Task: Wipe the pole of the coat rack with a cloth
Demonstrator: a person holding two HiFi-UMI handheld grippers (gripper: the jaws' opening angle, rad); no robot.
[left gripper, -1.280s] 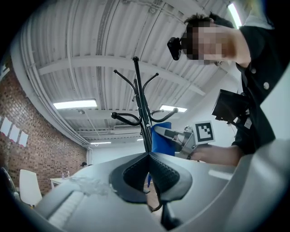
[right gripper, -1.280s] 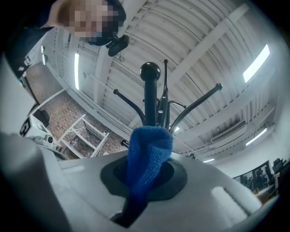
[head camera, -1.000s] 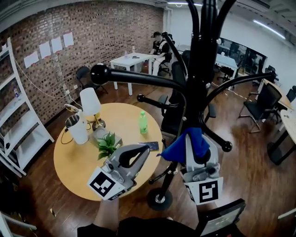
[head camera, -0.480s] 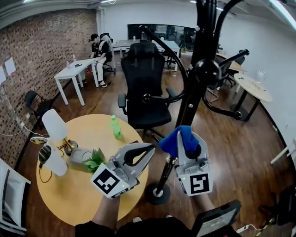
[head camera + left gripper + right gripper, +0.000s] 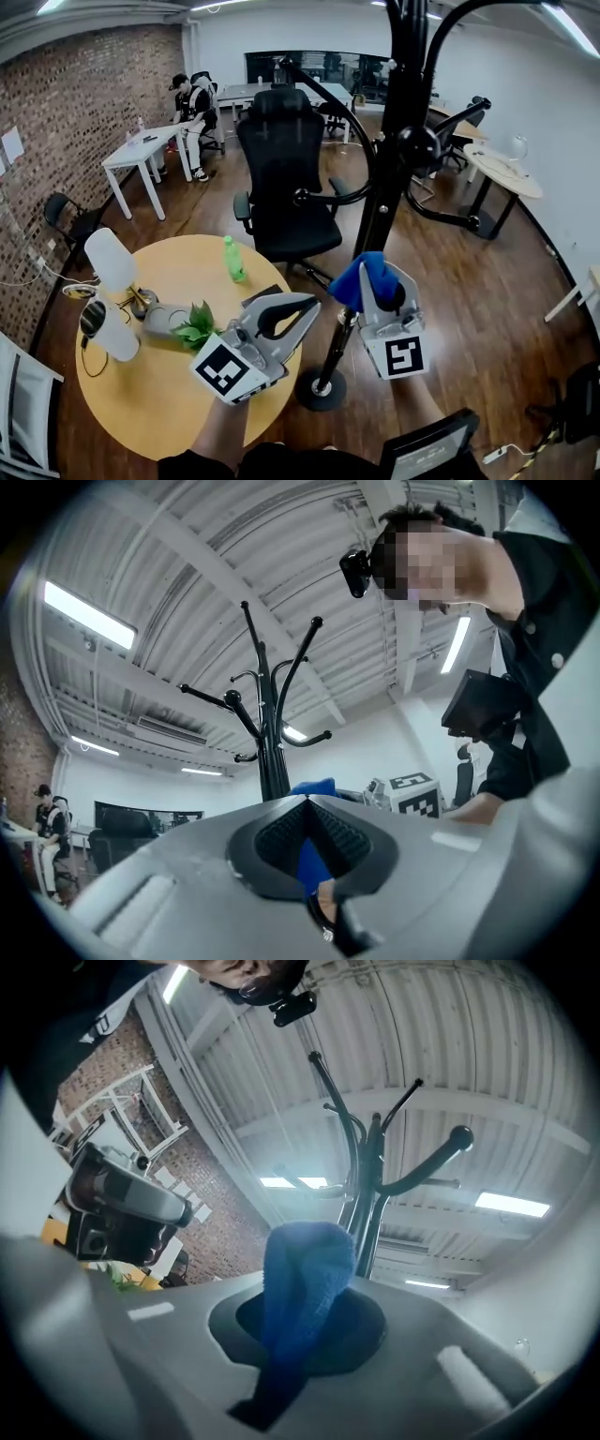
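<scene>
The black coat rack's pole (image 5: 382, 211) rises from a round base (image 5: 321, 389) on the wood floor, its hooked arms spreading overhead (image 5: 375, 1180) (image 5: 270, 747). My right gripper (image 5: 375, 279) is shut on a blue cloth (image 5: 368, 278), which bunches over the jaw tips (image 5: 305, 1283) and sits against the pole's right side at mid height. My left gripper (image 5: 311, 304) hovers just left of the pole, lower down. Its jaws meet at the tips with nothing held. The blue cloth (image 5: 315, 787) shows beyond them.
A round wooden table (image 5: 141, 398) on the left carries a green bottle (image 5: 232, 258), a white lamp (image 5: 111, 261), a kettle (image 5: 105, 328) and a small plant (image 5: 197, 325). A black office chair (image 5: 286, 173) stands behind the rack. A person (image 5: 192, 98) sits at a far white desk.
The head view has swung from the brick wall toward the office chair. Both grippers keep about the same places beside the pole, and the cloth stays in the right one.
</scene>
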